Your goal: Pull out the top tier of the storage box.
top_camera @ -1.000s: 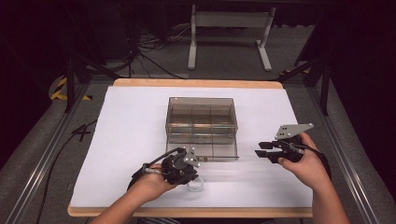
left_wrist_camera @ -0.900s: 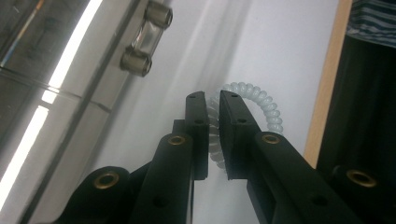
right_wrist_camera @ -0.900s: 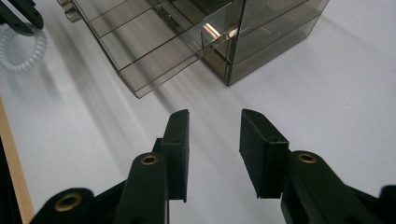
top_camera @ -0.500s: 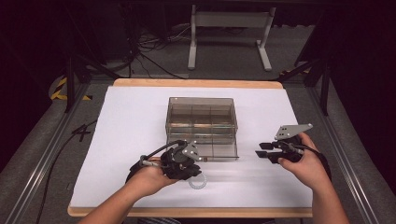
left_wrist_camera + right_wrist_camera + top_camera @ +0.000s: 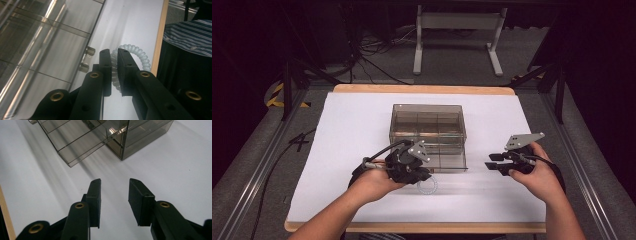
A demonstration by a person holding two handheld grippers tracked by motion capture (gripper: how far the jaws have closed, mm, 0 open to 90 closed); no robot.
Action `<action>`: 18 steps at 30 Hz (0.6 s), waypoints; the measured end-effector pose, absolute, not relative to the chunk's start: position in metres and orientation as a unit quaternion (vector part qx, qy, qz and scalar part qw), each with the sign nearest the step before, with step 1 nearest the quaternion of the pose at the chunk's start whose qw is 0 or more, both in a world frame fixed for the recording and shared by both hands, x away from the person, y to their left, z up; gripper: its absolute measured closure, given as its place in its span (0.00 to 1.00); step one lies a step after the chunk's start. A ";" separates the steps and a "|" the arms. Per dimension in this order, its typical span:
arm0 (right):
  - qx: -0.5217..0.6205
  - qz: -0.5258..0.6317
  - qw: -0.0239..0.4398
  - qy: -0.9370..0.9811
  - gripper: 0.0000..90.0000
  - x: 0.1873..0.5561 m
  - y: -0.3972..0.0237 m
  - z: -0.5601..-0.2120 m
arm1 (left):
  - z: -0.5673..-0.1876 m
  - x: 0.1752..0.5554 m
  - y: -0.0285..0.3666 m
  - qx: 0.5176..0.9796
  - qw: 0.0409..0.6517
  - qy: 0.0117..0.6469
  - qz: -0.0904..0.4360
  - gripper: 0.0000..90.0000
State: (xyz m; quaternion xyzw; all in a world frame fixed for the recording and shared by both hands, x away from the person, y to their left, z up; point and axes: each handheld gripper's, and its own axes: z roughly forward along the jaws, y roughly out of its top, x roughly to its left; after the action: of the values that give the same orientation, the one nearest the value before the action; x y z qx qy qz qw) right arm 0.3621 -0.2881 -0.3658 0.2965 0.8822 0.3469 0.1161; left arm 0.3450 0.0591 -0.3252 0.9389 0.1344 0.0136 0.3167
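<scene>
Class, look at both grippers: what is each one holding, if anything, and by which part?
The left gripper pinches a pale coiled hair tie across one side of its loop. The right gripper stands open, holding nothing.

Coil ring before drawer box, on table

High view above table looking forward-down, both tongs cameras close (low over it), all sharing clear box

Each black tool has brass-ringed screw holes, a trailing cable and a grey three-cornered plate.
</scene>
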 end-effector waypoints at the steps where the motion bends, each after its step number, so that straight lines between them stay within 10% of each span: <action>1: 0.297 0.346 0.116 0.882 0.70 0.362 -0.288 -0.366 | -0.324 0.346 0.059 0.938 0.316 0.138 0.015 0.92; 18: 0.297 0.345 0.115 0.883 0.70 0.362 -0.288 -0.367 | -0.317 0.363 0.061 0.927 0.332 0.171 0.021 0.92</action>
State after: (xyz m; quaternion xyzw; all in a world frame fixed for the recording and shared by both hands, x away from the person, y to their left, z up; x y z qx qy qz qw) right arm 0.3622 -0.2882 -0.3669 0.2968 0.8831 0.3445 0.1154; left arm 0.3626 0.0615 -0.3168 0.9273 0.1713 0.0214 0.3322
